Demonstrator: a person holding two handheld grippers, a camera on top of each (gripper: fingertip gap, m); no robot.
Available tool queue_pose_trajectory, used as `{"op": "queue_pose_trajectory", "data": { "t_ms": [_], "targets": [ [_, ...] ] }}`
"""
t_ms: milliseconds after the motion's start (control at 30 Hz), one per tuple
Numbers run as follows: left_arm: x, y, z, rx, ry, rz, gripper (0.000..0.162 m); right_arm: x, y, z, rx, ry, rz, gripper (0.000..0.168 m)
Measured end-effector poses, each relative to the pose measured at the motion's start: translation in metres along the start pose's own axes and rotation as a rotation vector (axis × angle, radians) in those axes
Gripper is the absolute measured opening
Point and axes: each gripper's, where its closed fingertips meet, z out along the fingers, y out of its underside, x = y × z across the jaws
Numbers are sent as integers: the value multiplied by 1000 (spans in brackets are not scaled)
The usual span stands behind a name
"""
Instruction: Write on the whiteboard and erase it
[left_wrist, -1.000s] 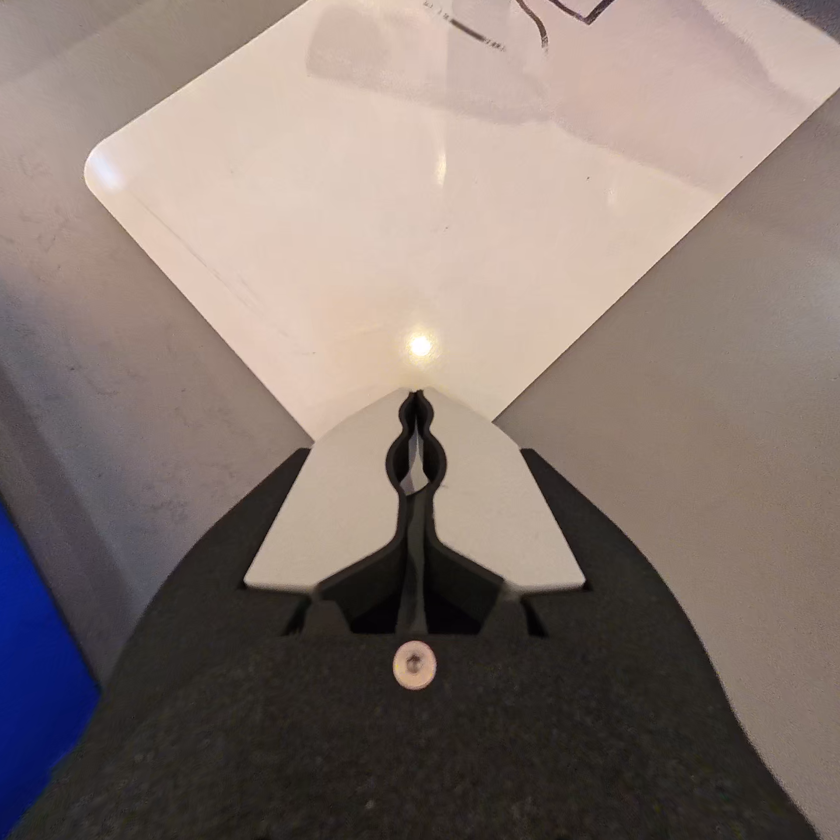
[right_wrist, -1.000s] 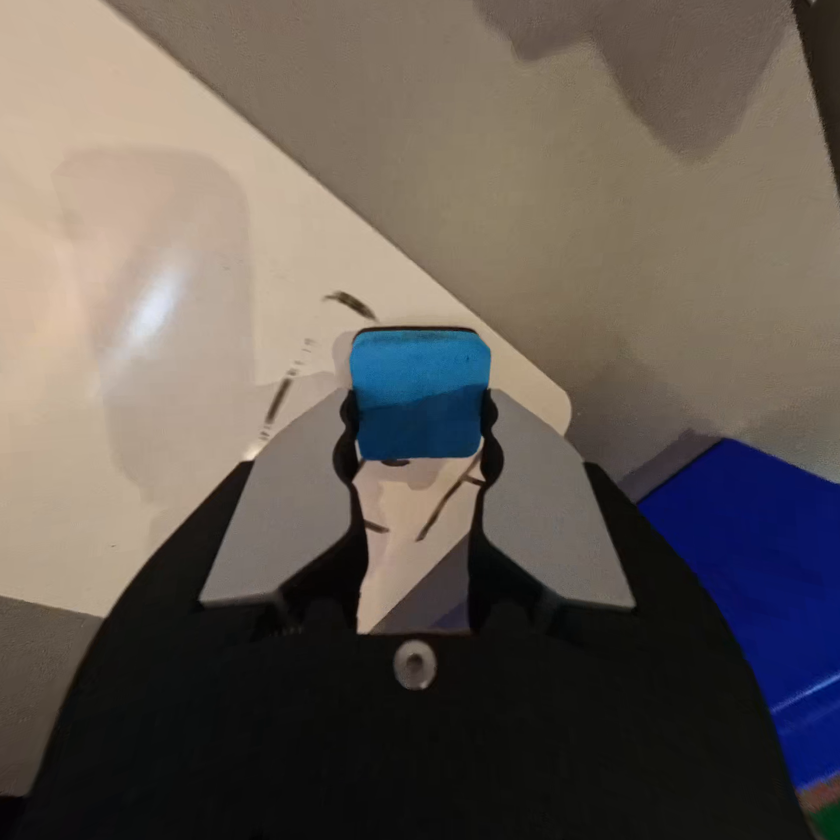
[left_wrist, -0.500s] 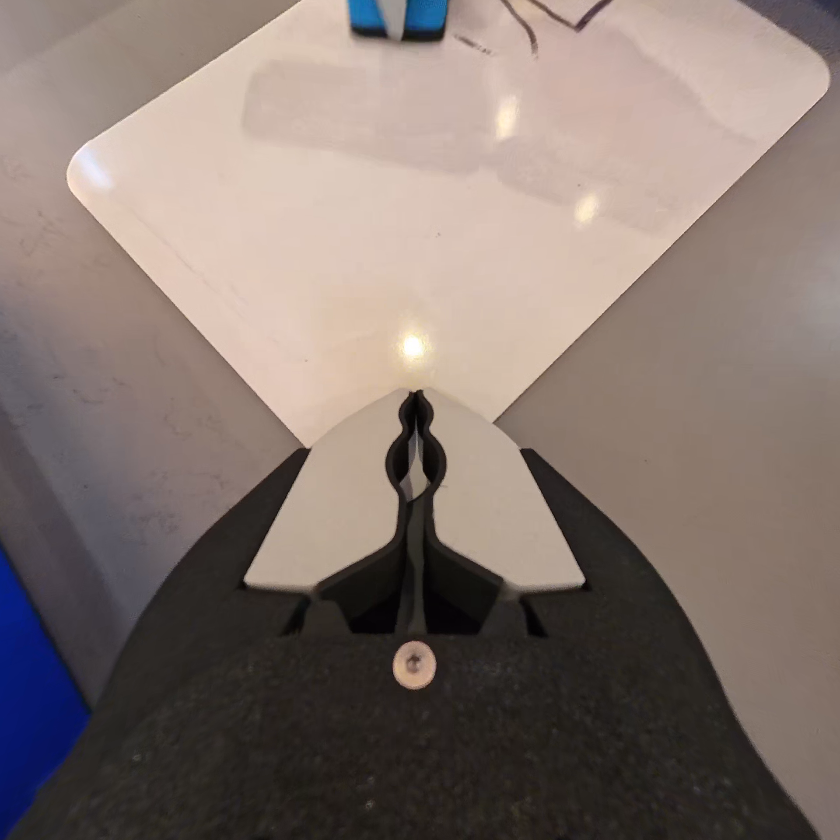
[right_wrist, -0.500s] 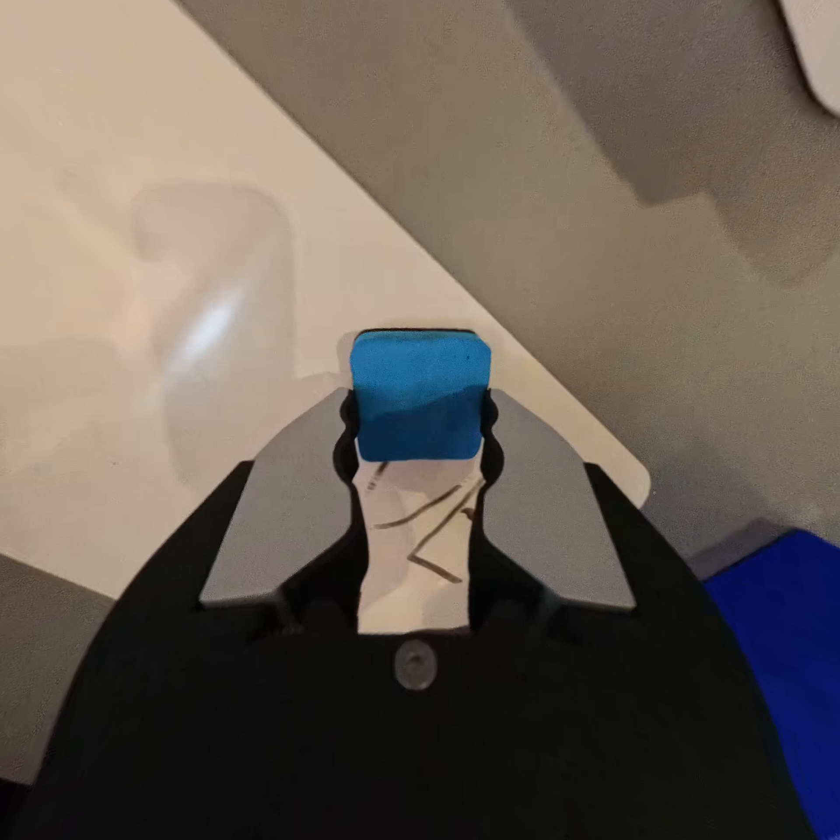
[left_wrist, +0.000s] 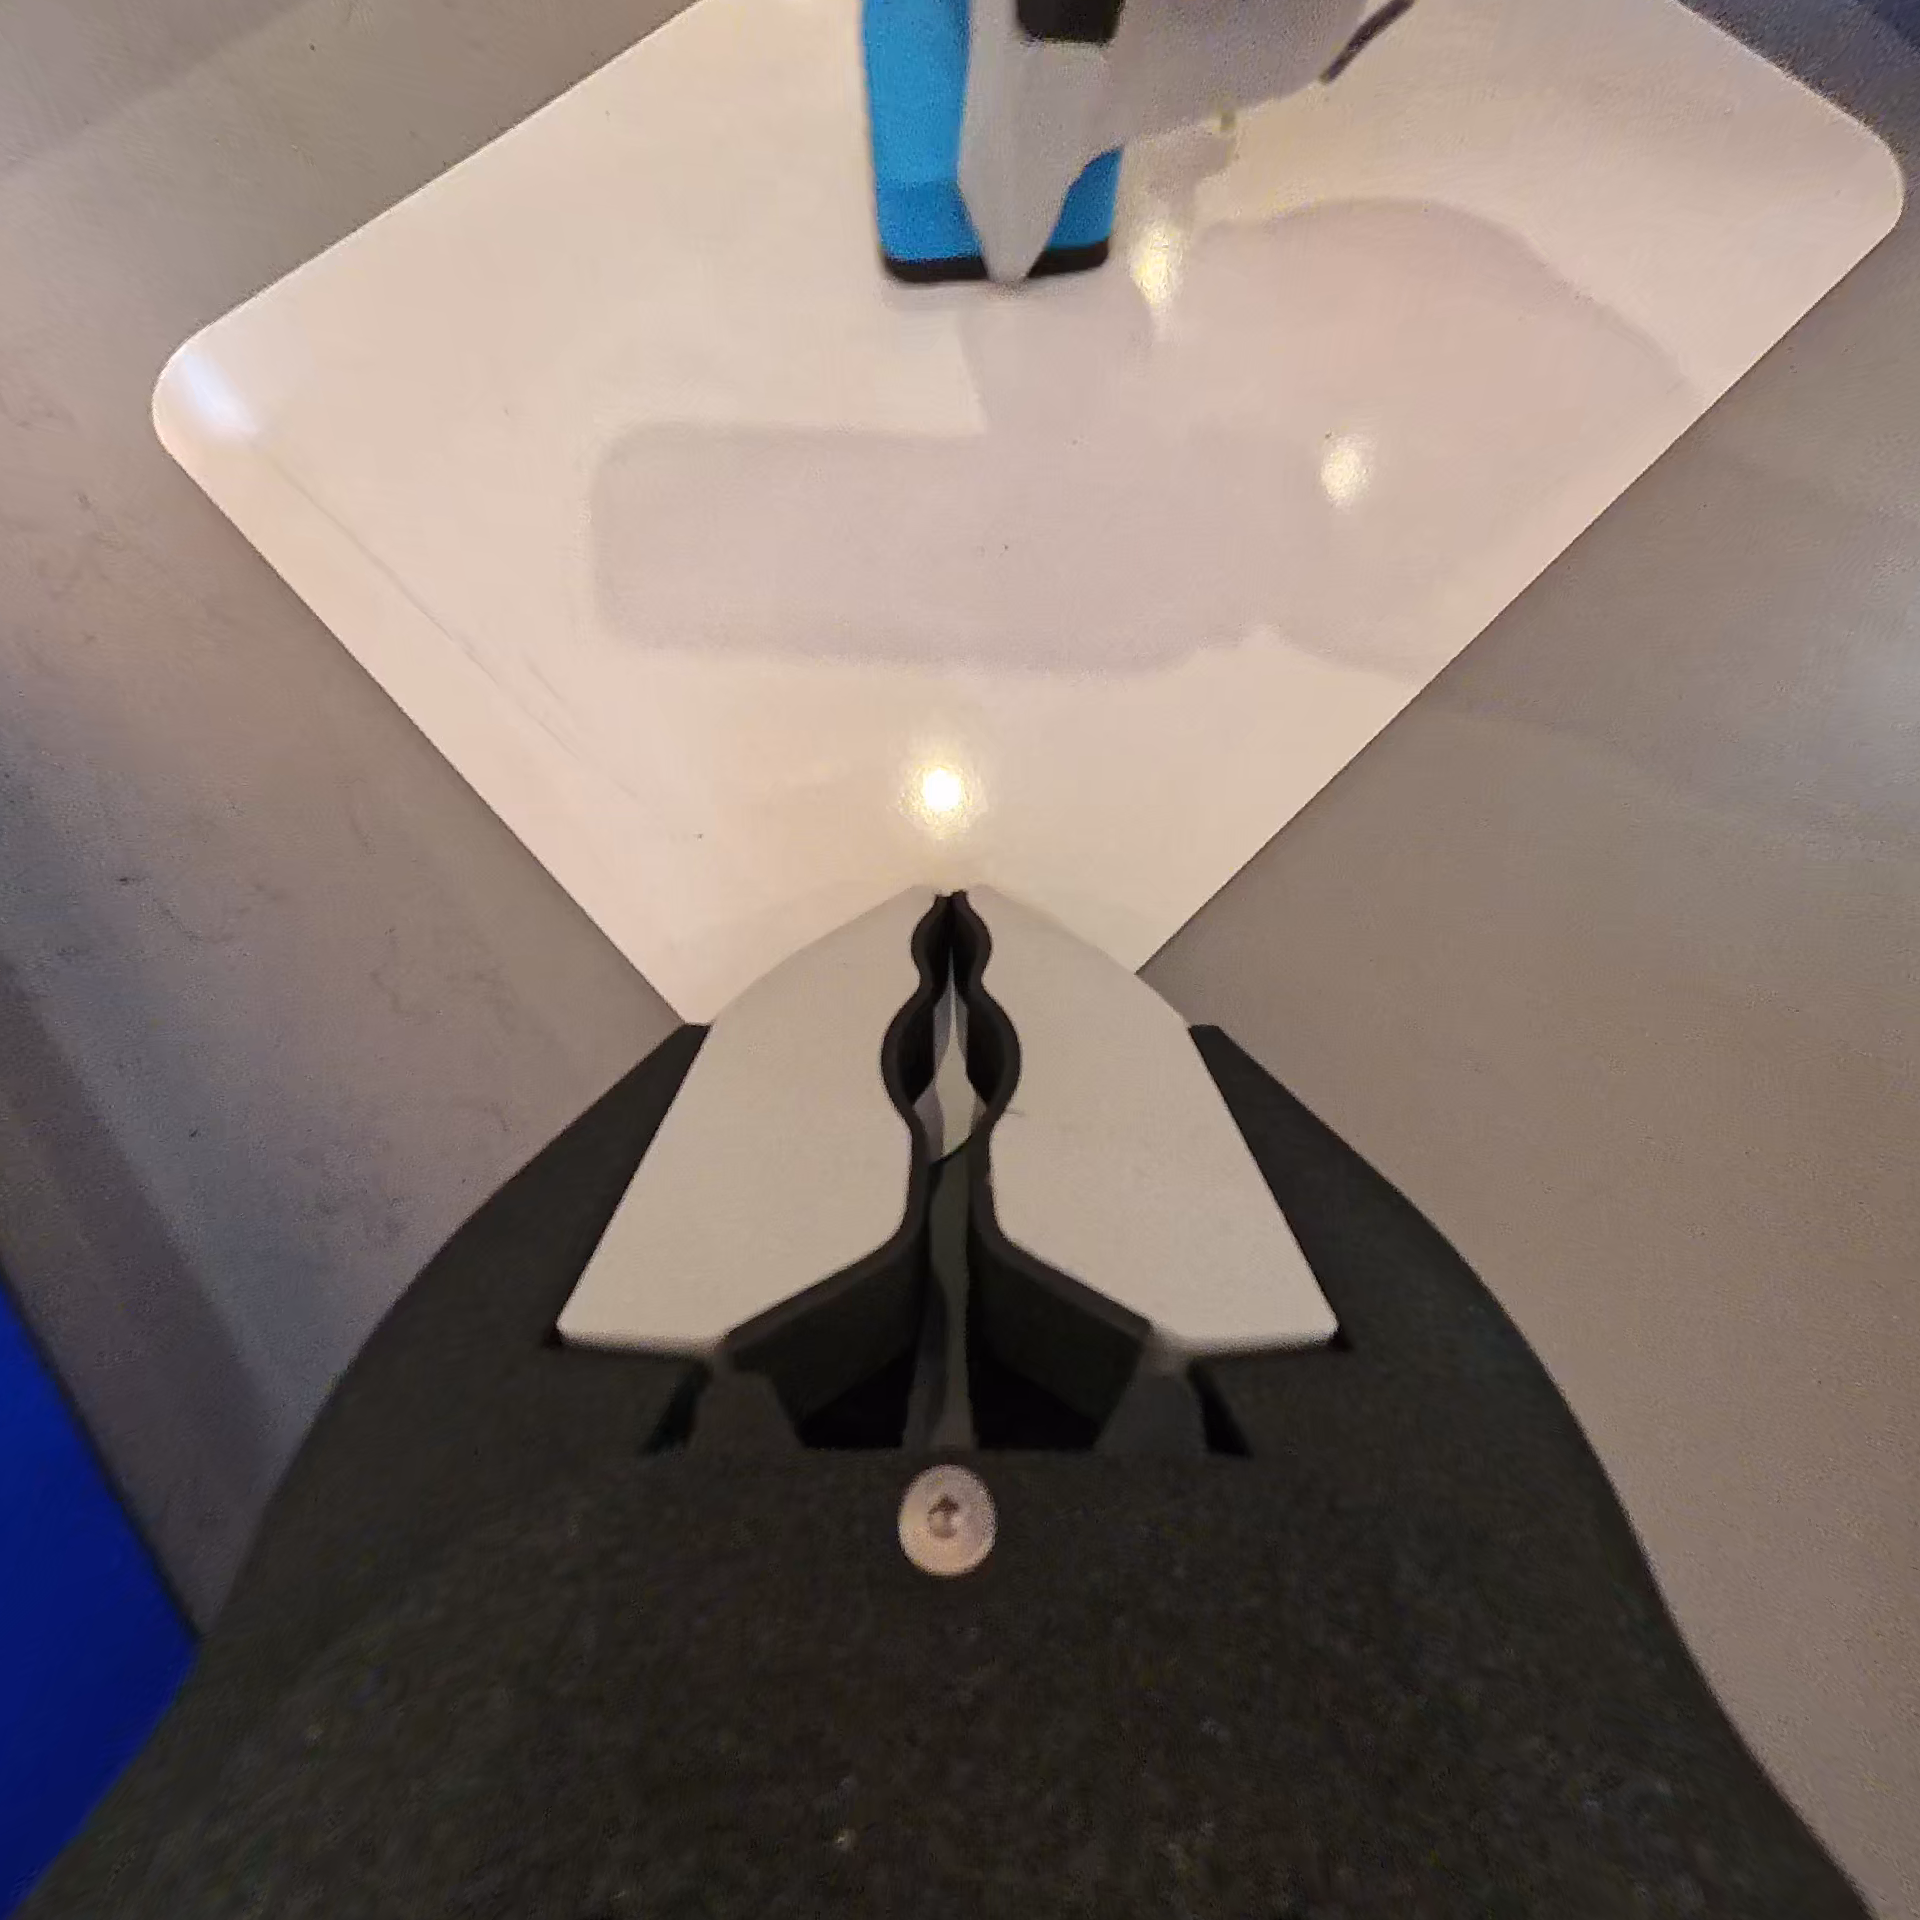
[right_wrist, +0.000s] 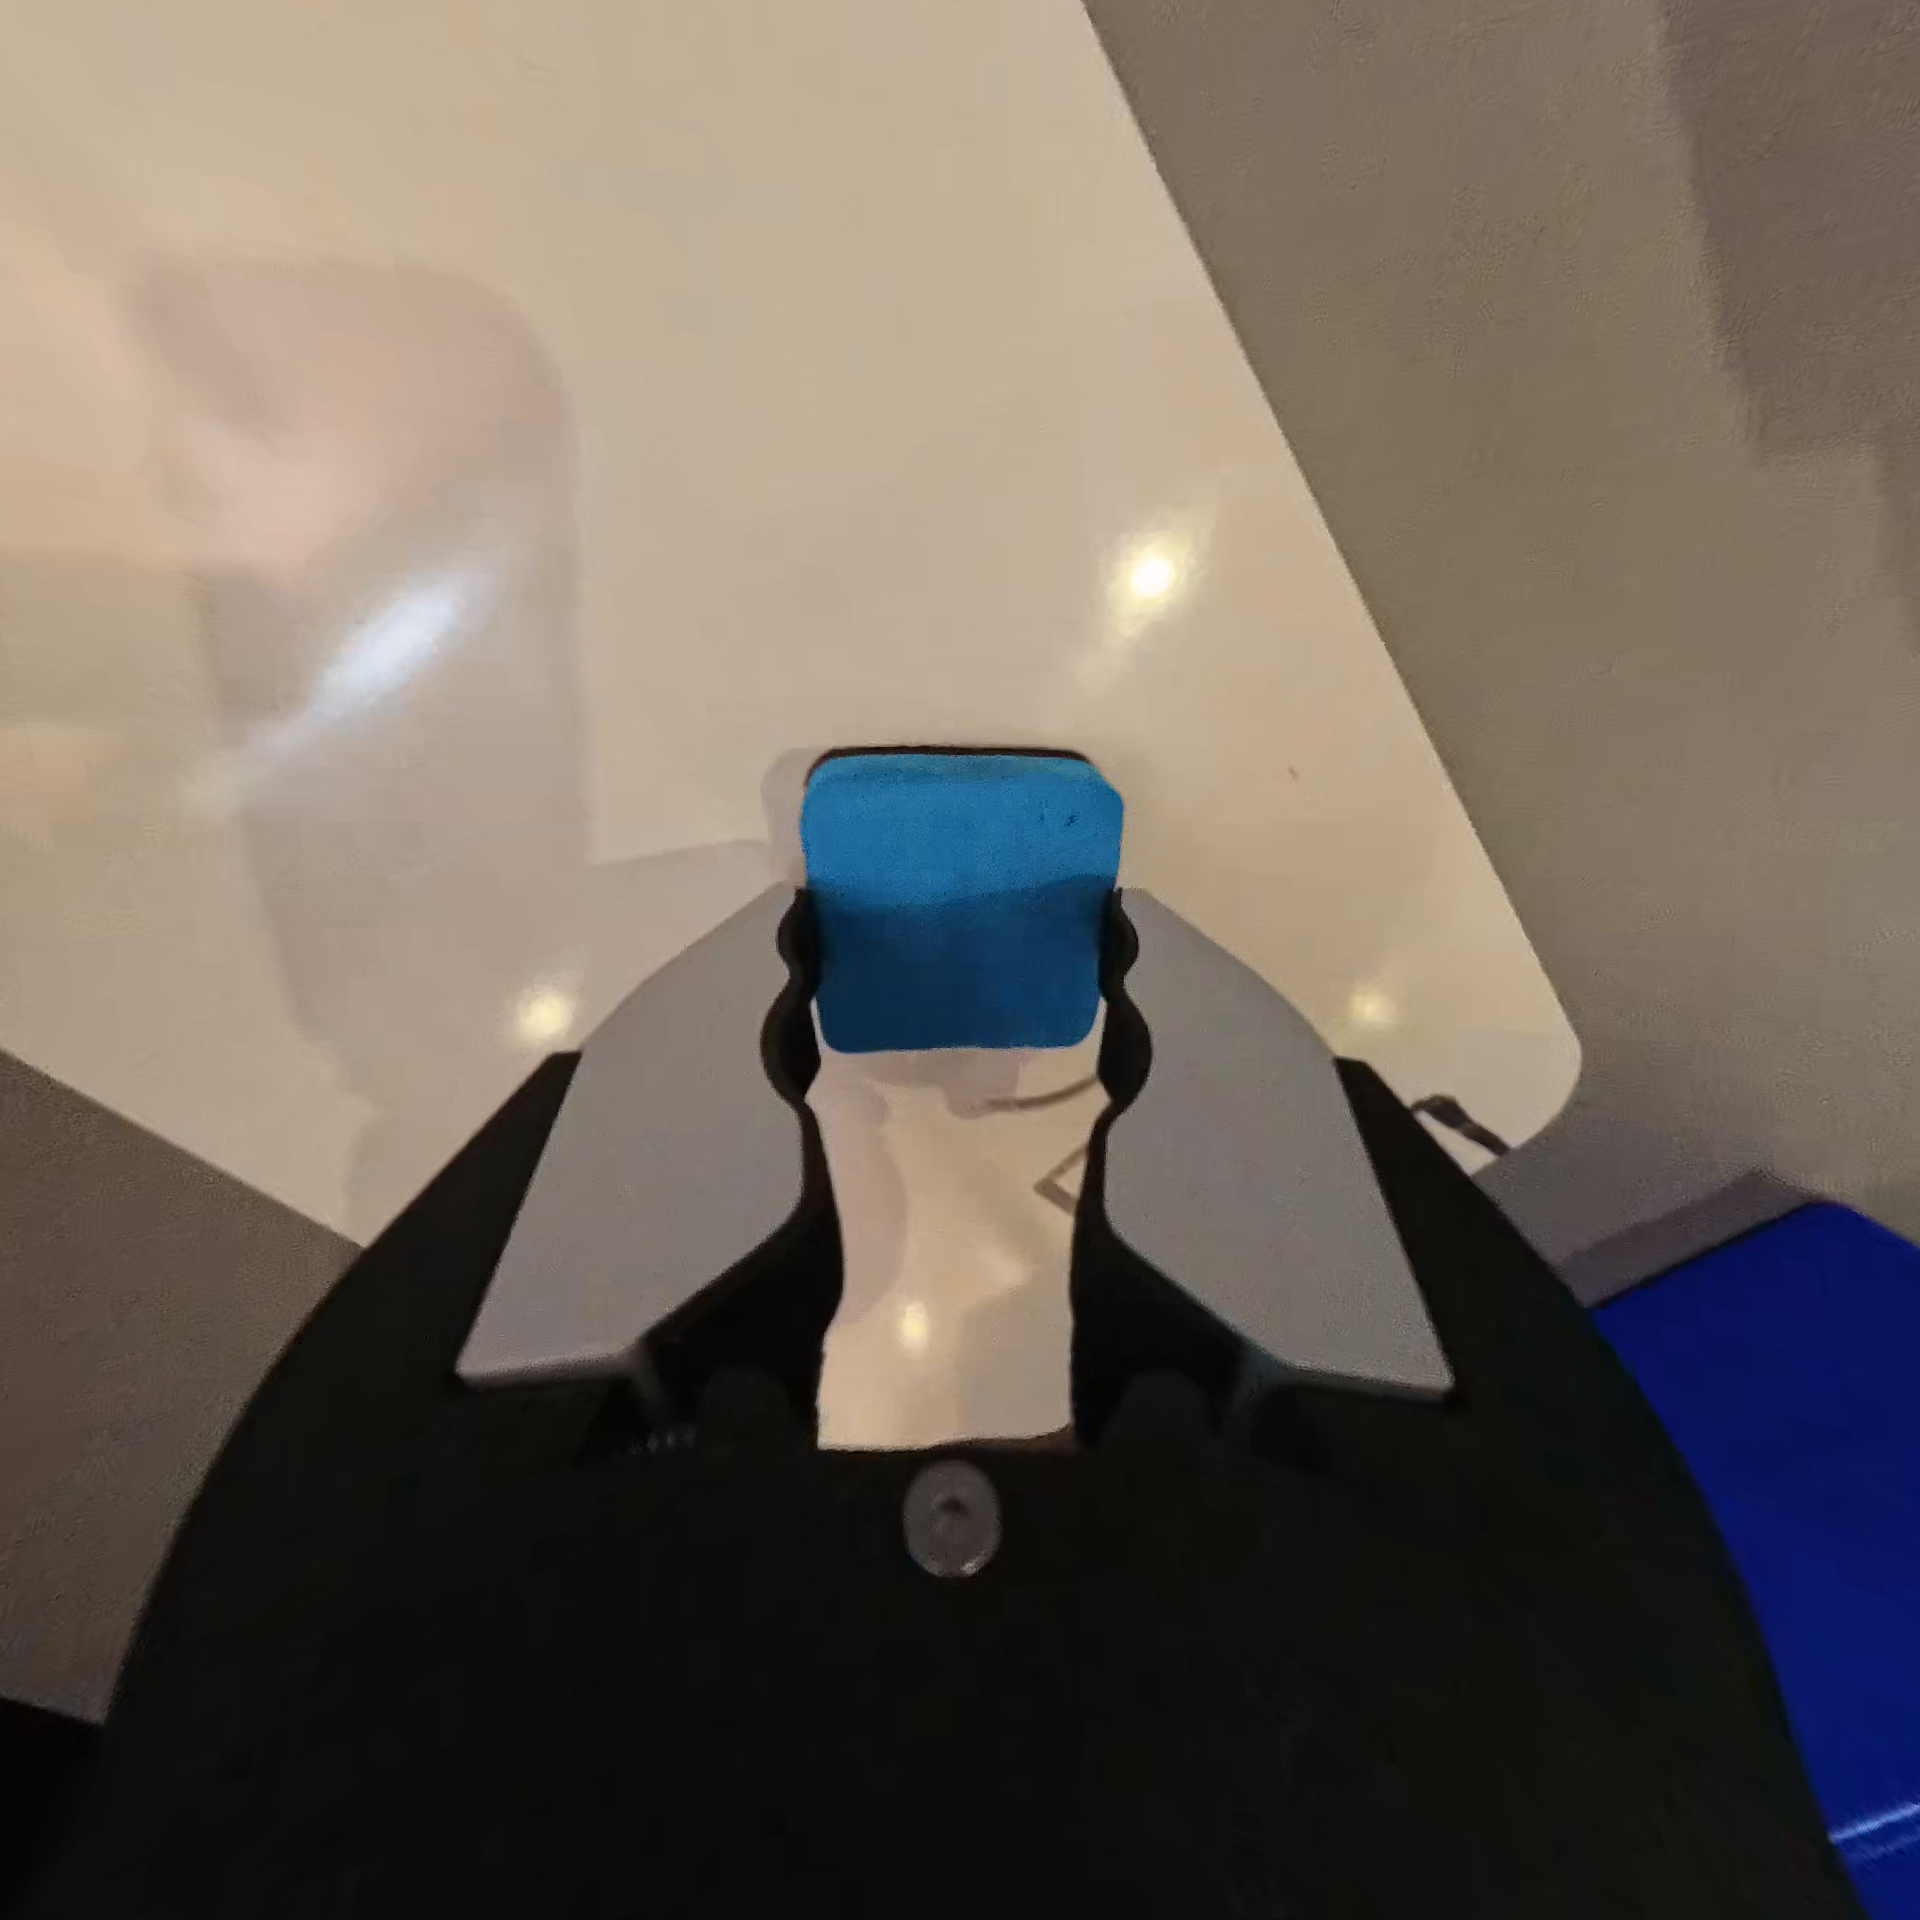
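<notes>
A white whiteboard (left_wrist: 790, 561) lies flat on a grey table, turned like a diamond; it also fills the right wrist view (right_wrist: 831, 416). My right gripper (right_wrist: 961, 935) is shut on a blue eraser (right_wrist: 961, 894) with a black felt base, pressed on the board. It also shows at the top of the left wrist view, where the eraser (left_wrist: 920, 156) stands on the board. Black marker strokes (right_wrist: 1060, 1184) remain behind the eraser near the board's corner. My left gripper (left_wrist: 951, 904) is shut with nothing in it and rests on the board's near corner.
The grey table (left_wrist: 1558, 935) surrounds the board on all sides. A blue object (left_wrist: 62, 1558) lies at the left edge of the left wrist view, and a blue object (right_wrist: 1766, 1507) shows at the lower right of the right wrist view.
My right gripper has slid the eraser across the board toward my left gripper, leaving the wiped area white. Fewer marker strokes show. My left gripper has stayed on the corner.
</notes>
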Motion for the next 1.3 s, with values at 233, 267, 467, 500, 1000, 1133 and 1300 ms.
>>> {"op": "queue_pose_trajectory", "data": {
  "t_ms": [233, 267, 467, 500, 1000, 1133, 1300],
  "targets": [
    [1, 2, -2, 1, -7, 7, 0, 64, 54, 4, -39, 24, 256, 51],
    [1, 1, -1, 1, -3, 3, 0, 38, 36, 3, -11, -10, 186, 52],
    [1, 1, -1, 1, 1, 2, 0, 72, 74, 5, -36, 13, 308, 52],
    [1, 1, -2, 2, -5, 7, 0, 83, 85, 5, -41, -5, 384, 52],
    [1, 1, -1, 0, -2, 6, 0, 16, 74, -2, -39, 22, 262, 52],
    [1, 2, -2, 1, 2, 3, 0, 59, 111, 0, -58, -3, 475, 52],
    [1, 1, -1, 1, -2, 10, 0, 35, 90, -1, -36, 15, 383, 52]
  ]
}}
